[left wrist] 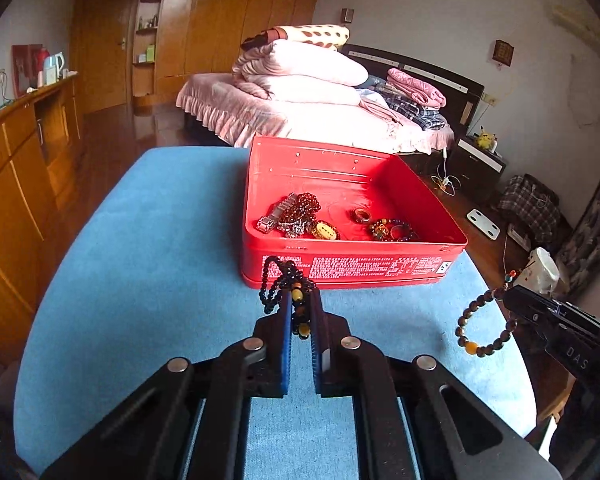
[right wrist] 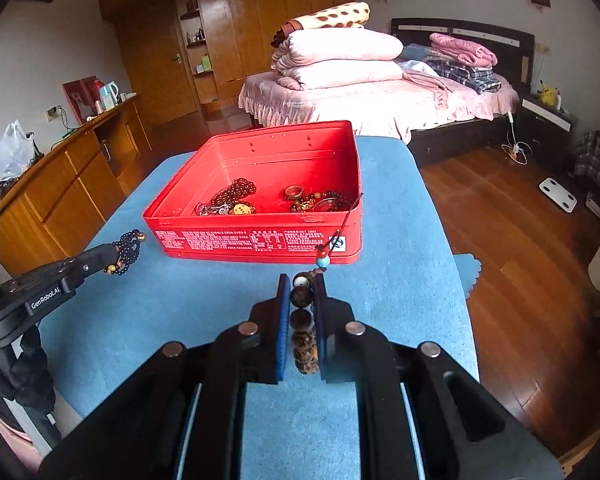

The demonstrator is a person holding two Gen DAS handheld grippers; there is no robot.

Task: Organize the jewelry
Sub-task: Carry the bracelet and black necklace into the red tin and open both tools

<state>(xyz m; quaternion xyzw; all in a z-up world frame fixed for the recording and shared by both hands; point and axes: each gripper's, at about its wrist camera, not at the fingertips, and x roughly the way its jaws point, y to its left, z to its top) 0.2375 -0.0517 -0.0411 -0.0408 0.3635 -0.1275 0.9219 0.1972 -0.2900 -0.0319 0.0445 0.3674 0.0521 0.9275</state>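
A red tin box [left wrist: 352,268] stands open on the blue table and holds several pieces of jewelry [left wrist: 300,216]; it also shows in the right wrist view [right wrist: 256,240]. My left gripper [left wrist: 302,296] is shut on a black bead necklace [left wrist: 278,284], held above the table just in front of the box; it appears at the left of the right wrist view [right wrist: 126,250]. My right gripper [right wrist: 302,284] is shut on a brown bead bracelet [right wrist: 304,332], in front of the box's right corner. The bracelet [left wrist: 480,320] hangs from it in the left wrist view.
The blue cloth-covered table [right wrist: 400,280] drops off to wooden floor [right wrist: 500,220] on the right. A wooden cabinet [left wrist: 20,168] runs along the left wall. A bed with pink bedding [right wrist: 360,92] stands behind the table.
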